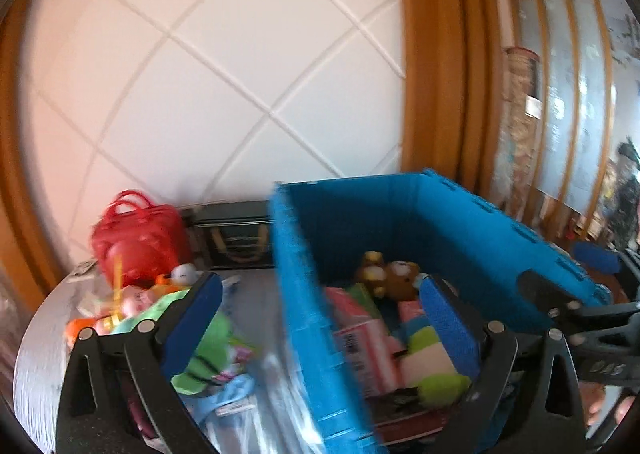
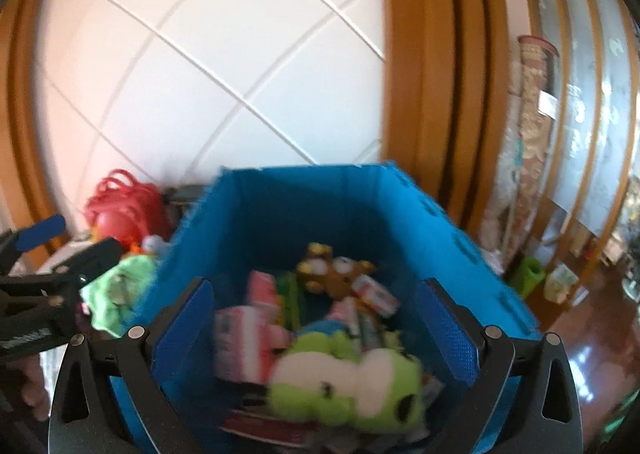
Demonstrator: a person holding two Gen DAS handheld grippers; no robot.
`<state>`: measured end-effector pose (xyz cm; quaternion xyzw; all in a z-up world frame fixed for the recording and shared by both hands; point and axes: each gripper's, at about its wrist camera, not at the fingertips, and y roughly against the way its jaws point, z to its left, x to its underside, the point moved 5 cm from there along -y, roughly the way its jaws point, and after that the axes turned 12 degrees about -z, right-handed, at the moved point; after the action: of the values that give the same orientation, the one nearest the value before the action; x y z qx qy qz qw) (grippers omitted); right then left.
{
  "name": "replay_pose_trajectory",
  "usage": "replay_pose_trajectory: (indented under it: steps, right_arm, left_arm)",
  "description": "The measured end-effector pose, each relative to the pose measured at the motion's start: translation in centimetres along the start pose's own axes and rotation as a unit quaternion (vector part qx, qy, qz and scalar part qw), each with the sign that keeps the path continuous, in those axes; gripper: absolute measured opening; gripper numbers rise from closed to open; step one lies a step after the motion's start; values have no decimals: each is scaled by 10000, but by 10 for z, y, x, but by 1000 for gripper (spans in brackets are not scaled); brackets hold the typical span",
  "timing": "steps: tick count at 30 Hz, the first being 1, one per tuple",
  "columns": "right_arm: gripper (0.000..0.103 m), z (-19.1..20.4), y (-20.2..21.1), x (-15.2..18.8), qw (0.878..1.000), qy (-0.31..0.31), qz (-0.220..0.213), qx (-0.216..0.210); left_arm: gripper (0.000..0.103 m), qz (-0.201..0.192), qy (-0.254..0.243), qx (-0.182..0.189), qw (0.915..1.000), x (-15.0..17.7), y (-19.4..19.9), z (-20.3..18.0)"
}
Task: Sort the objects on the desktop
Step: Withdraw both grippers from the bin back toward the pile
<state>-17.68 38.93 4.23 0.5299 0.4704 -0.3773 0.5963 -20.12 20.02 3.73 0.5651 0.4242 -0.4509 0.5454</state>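
Above the blue folding crate [image 2: 280, 213], the right gripper [image 2: 316, 338] hangs with its jaws spread as wide as they go and nothing between the pads; the green-and-white plush frog [image 2: 344, 390] lies loose in the crate just beneath it, on top of pink cartons [image 2: 240, 338] and near a brown bear plush [image 2: 336, 274], which suggests the crate is the collecting place for the toys. Off to the side, the left gripper [image 1: 320, 330] straddles the crate's near wall [image 1: 312, 294], equally wide open and empty. Beyond that wall, on the grey tabletop [image 1: 44, 342], wait the unsorted things: a green plush [image 1: 208, 354], a heap of small pink and orange toys [image 1: 128, 302] and a red handled bag [image 1: 140, 242]. Judging by this, the sorting is partly done, and the left gripper looks best placed for the tabletop pile.
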Motion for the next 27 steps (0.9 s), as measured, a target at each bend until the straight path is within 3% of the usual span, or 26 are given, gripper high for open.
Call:
replay_pose_trajectory:
  steps: [6, 12, 18, 23, 27]
  right_arm:
    - [103, 65, 4, 1, 9987, -55, -99, -496]
    - [103, 152, -2, 11, 9942, 46, -30, -1072]
    - [103, 240, -26, 35, 9870, 264, 159, -1580]
    - [103, 298, -68, 88, 9799, 382, 749, -1811]
    - [103, 335, -104, 142, 9731, 513, 1269, -1855]
  left_arm:
    - [101, 313, 206, -607, 9975, 38, 12, 91]
    - [101, 838, 346, -1442, 9854, 91, 14, 209]
    - [101, 1398, 679, -2047, 9664, 161, 23, 321]
    - [101, 1956, 913, -2535, 9430, 234, 21, 395]
    - [101, 2329, 1180, -2683, 9273, 287, 14, 429]
